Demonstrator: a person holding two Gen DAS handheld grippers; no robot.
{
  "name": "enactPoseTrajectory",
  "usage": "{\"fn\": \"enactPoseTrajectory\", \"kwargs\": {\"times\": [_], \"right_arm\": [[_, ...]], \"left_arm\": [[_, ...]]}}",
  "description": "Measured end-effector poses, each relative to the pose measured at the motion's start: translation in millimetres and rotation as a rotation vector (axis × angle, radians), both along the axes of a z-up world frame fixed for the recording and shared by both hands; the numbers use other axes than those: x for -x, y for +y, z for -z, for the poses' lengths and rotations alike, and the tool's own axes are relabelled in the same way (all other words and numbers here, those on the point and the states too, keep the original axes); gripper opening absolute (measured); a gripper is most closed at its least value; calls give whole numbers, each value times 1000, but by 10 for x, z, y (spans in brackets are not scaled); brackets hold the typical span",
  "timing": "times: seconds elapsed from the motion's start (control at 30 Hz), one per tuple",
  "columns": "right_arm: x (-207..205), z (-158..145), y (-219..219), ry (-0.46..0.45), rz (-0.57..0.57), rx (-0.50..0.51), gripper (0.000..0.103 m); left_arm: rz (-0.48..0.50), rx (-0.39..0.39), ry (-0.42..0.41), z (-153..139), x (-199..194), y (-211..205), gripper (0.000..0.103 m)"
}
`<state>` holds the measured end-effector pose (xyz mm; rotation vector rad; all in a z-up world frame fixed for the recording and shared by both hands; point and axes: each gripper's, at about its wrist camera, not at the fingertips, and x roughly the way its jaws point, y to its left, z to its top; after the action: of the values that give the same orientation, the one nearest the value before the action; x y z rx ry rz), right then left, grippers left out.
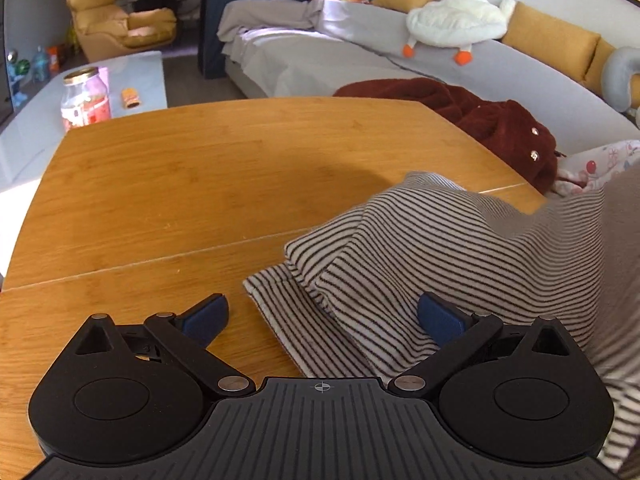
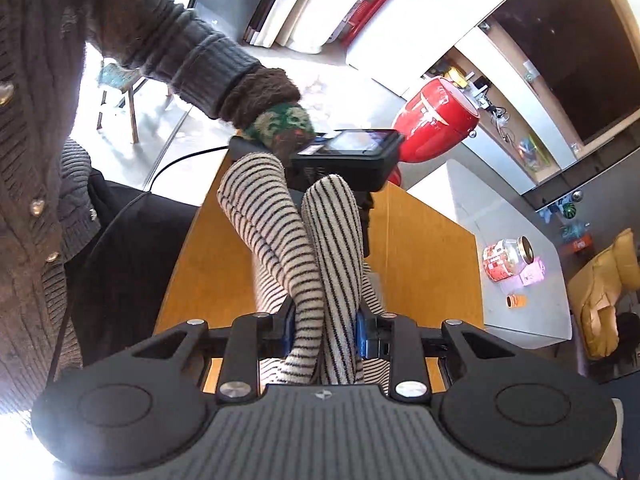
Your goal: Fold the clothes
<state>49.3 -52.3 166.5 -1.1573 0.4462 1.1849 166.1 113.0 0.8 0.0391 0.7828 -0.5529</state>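
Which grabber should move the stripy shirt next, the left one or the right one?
The right, probably. The right gripper is already shut on the striped shirt, bunched between its fingers. The left gripper is open, with the shirt's edge lying loose between its blue pads on the wooden table.

A wooden tabletop [image 1: 180, 184] fills the foreground. Beyond it, a jar [image 1: 85, 98] stands on a white coffee table [image 1: 140, 76]. A plush goose [image 1: 456, 12] sits on the grey sofa [image 1: 360, 64], near a dark red coat [image 1: 472, 116]. A yellow armchair [image 1: 116, 20] stands farther back.
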Motion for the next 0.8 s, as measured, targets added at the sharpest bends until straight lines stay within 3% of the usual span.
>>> {"fn": "enactPoseTrajectory", "kwargs": {"times": [0.17,0.37,0.47,0.53,0.67,0.7,0.8], "right_arm": [[-830,540,118,143,1,-3,28],[-1275,945,73,222,26,-89,37],[-1320,948,20,204,64,-136,54],[-1335,934,4,170,111,-153,77],[-1338,839,-51,131,223,-182,95],[-1336,808,-68,117,263,-192,102],[-1329,714,-179,78,371,-216,103]], "left_arm": [[-71,37,-1,-196,100,309,100],[-135,91,-17,-483,246,637,99],[-83,144,-58,-719,349,606,100],[-18,192,-78,-828,397,486,100],[111,244,-114,-824,433,125,101],[128,250,-83,-752,386,39,101],[141,228,-29,-522,256,-145,103]]}}
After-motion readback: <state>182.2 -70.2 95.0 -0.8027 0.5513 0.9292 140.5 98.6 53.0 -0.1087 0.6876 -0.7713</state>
